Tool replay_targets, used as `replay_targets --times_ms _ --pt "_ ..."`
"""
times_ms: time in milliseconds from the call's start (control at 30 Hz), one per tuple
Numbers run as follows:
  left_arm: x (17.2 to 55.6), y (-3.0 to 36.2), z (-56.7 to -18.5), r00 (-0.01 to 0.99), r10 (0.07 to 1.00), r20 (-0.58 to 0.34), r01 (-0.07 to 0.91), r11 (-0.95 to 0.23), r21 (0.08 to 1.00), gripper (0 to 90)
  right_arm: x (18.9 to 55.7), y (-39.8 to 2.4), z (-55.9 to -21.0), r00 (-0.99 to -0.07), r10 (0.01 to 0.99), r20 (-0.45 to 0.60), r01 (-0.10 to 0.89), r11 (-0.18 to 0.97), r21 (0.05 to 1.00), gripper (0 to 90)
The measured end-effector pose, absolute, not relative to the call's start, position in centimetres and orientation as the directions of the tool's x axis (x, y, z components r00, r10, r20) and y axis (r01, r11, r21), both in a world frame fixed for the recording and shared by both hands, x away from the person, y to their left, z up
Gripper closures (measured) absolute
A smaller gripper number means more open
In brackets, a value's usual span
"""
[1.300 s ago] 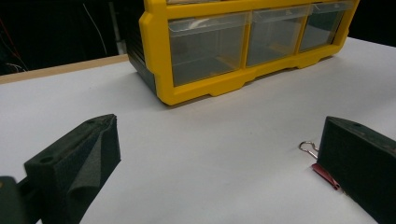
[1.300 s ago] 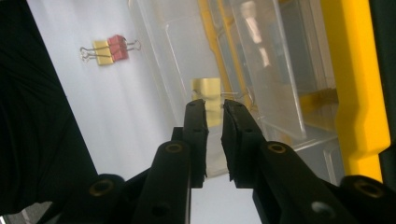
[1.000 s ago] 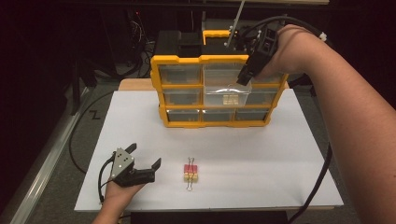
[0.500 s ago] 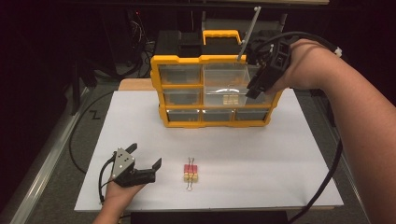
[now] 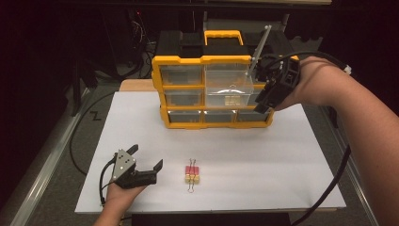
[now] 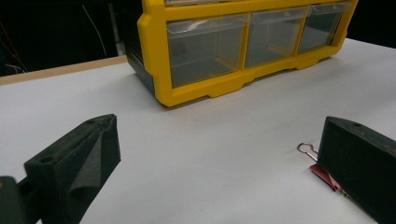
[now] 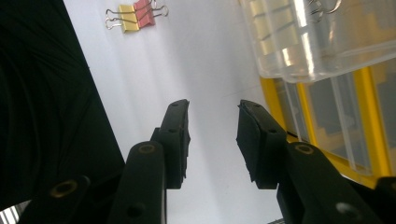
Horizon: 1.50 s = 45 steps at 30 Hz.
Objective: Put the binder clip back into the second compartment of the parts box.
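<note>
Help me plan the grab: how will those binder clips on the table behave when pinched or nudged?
The binder clips look small and light, so they would probably slide on the smooth white table. Their thin wire handles may flip or slip between pads. Lying flat, they seem unlikely to roll.

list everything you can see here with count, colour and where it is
drawer cabinet: 1, yellow frame with clear drawers, at the far middle of the table
pulled-out drawer: 1, clear, middle row of the cabinet, sticking out toward the person, small gold things inside
binder clips: a small cluster, red and gold, on the near middle of the table; exact count hard to tell
table: 1, white top, under everything
cable: 1, black, on the floor left of the table
left hand-held gripper: 1, black, resting near the table's front left, jaws open and empty
right hand-held gripper: 1, black, beside the pulled-out drawer, jaws apart with nothing between them, just been opening
</note>
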<state>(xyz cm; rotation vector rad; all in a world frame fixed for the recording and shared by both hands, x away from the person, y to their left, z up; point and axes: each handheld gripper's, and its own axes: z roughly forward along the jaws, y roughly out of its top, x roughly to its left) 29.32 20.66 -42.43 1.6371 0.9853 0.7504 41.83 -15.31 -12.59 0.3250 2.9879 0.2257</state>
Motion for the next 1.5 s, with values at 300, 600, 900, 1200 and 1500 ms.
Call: replay_targets --times_ms 300,600,900,1200,1500 --pt "29.4 20.6 -42.5 0.468 0.884 -0.001 0.239 -0.125 0.963 0.4 41.3 -15.4 -15.5 -0.97 0.219 -0.107 0.201 0.966 0.161 59.2" --pt "29.3 20.7 -42.5 0.466 0.885 0.0 0.239 -0.125 0.963 0.4 40.8 -15.5 -17.7 -0.973 0.208 -0.099 0.191 0.969 0.156 55.3" --pt "29.3 20.7 -42.4 0.46 0.888 -0.001 0.237 -0.121 0.964 0.4 40.2 -15.4 -19.8 -0.974 0.202 -0.105 0.184 0.97 0.16 48.3" --pt "29.3 20.6 -42.4 0.46 0.888 0.002 0.239 -0.126 0.963 0.4 39.7 -15.3 -22.9 -0.973 0.197 -0.121 0.177 0.972 0.156 38.7" --pt "29.3 20.6 -42.4 0.464 0.886 0.004 0.234 -0.127 0.964 0.4 39.5 -15.4 -25.7 -0.971 0.208 -0.116 0.188 0.968 0.166 31.1"
